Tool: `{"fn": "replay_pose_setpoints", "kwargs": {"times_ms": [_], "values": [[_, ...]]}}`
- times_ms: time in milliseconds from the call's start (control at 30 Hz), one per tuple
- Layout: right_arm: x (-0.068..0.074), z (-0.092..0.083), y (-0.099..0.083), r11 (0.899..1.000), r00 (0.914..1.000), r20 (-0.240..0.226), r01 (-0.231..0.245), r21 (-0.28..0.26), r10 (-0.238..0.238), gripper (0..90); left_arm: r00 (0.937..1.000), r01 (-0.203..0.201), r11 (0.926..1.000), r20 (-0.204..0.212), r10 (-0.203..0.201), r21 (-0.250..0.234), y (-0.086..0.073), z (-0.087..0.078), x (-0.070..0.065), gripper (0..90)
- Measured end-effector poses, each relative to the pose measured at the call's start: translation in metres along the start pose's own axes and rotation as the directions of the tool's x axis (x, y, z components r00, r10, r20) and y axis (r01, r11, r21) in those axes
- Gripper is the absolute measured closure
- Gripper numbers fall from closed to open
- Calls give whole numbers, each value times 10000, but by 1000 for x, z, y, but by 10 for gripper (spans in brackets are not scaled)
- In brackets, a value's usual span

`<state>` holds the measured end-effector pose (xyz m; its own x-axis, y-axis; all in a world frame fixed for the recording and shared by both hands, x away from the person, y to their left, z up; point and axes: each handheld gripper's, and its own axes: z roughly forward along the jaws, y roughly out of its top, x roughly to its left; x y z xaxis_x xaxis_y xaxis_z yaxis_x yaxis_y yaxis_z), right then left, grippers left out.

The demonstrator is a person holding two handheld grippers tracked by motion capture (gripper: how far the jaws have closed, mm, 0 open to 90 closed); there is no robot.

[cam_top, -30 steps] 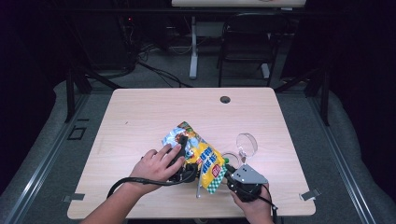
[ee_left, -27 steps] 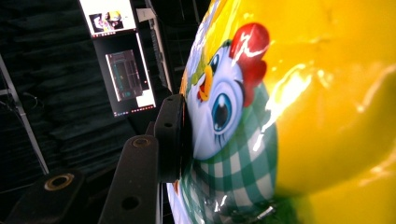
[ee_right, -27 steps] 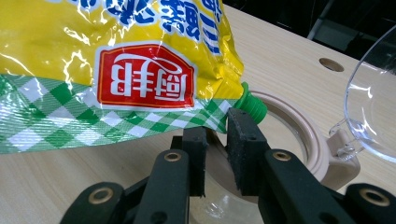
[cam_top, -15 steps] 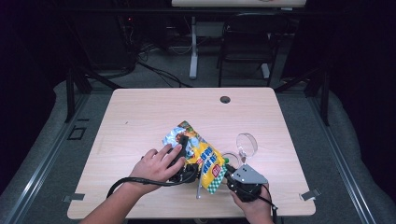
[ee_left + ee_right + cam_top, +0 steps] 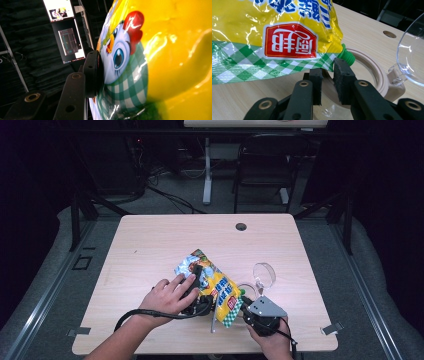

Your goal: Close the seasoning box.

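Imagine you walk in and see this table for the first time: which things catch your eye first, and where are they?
The glossy yellow snack bag, with its cartoon chicken and green-checked edge, lies near the front middle of the wooden table, the left gripper clamped on its side. Just right of it sits a clear glass jar with its hinged lid swung open. The right gripper reaches the bag's checked corner beside the jar's rim.

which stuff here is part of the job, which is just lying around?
In the job: snack bag; open glass jar; left gripper, clamped on the bag; right gripper, at the bag's bottom corner.
Lying about: cable hole; chair.
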<state>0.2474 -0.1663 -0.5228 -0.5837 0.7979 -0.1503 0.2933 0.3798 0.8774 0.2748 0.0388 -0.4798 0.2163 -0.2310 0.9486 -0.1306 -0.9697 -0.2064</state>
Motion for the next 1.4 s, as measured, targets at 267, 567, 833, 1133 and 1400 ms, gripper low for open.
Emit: {"fn": "replay_pose_setpoints", "kwargs": {"times_ms": [267,567,833,1133,1400], "values": [[0,0,0,10000,10000,16,-7,-3,7,769,10000,-51,10000,-6,51,-8,1,0,1,632],[-1,-1,0,10000,10000,17,-51,-35,51,766,10000,-86,10000,40,86,-6,1,-1,4,633],[-1,-1,0,9999,10000,34,-93,-44,93,758,9998,-208,9998,51,208,7,2,-2,6,632],[-2,-2,1,9995,9996,36,-274,-142,274,757,9998,-186,9998,65,186,2,3,-2,9,633],[-2,-2,1,9988,9990,7,-446,-201,447,758,9994,-336,9994,77,336,24,3,-3,11,634]]}}
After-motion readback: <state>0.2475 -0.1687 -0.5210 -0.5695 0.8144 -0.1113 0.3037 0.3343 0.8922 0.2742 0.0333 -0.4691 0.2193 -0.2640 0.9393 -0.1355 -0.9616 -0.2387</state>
